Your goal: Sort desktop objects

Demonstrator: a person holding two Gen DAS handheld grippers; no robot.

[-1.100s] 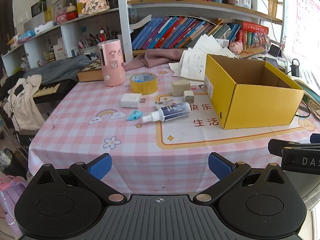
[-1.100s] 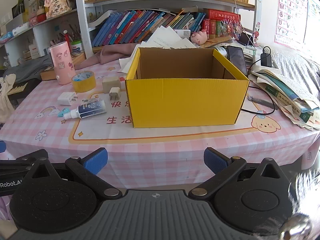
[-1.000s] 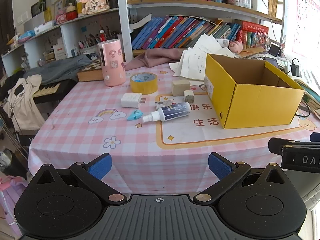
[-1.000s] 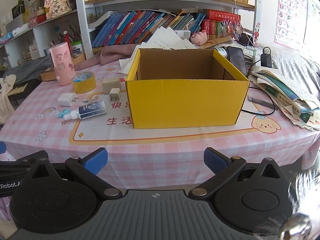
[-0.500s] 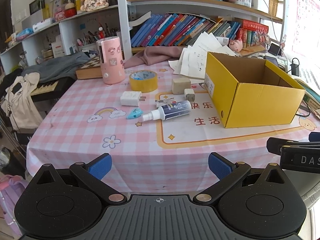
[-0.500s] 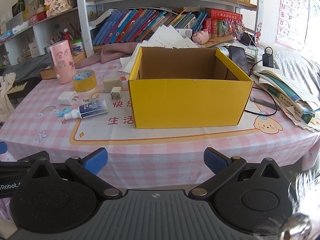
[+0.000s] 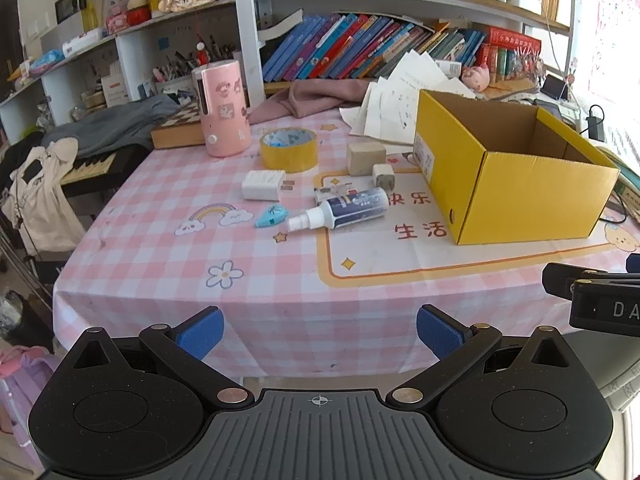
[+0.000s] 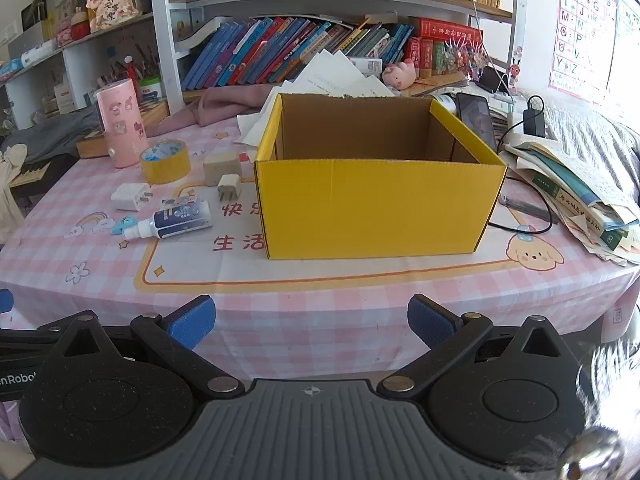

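An open yellow cardboard box (image 7: pixel 516 176) (image 8: pixel 376 204) stands on the pink checked tablecloth (image 7: pixel 256 264). Left of it lie a spray bottle (image 7: pixel 344 210) (image 8: pixel 176 220), a light blue small item (image 7: pixel 272 216), a white charger (image 7: pixel 262 186), a small white plug (image 7: pixel 383 176), a beige block (image 7: pixel 366 159) and a yellow tape roll (image 7: pixel 289 149) (image 8: pixel 165 161). A pink cylinder (image 7: pixel 222 114) stands behind them. My left gripper (image 7: pixel 320 330) is open and empty before the table's front edge. My right gripper (image 8: pixel 311 322) is open and empty, facing the box.
Loose papers (image 7: pixel 400 100) and a pink cloth (image 7: pixel 320 96) lie behind the box, below shelves of books (image 7: pixel 360 48). A stack of books and papers (image 8: pixel 580 196), a phone (image 8: pixel 474 116) and a charger cable (image 8: pixel 528 120) lie right of the box. A keyboard (image 7: pixel 88 166) sits left of the table.
Both grippers have moved slightly forward and up toward the table; the objects appear a little nearer. Nothing on the table has moved. Both grippers stay open.
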